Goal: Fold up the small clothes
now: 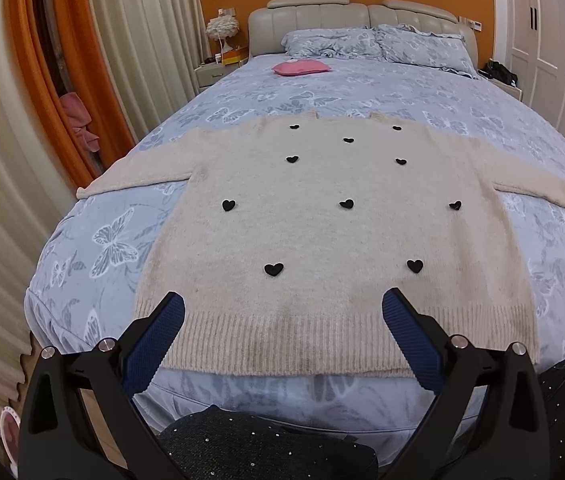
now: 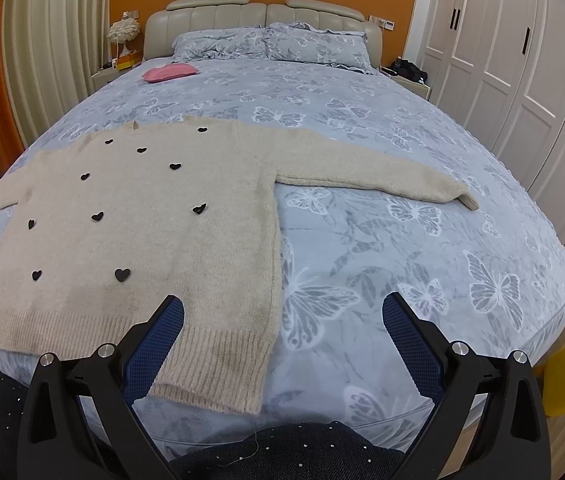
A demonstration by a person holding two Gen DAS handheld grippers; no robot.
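While spread flat and face-up on the bed, both sleeves out sideways, hem nearest: cream sweater wholly unfolded, every fold yet to make, left gripper and right gripper hovering, jaws released and empty.

A bed with a blue butterfly-print cover fills the room, two matching pillows against its padded beige headboard. A pink cushion lies near the pillows. White wardrobe doors line one side, cream and orange curtains the other, beside a feathery lamp on a nightstand
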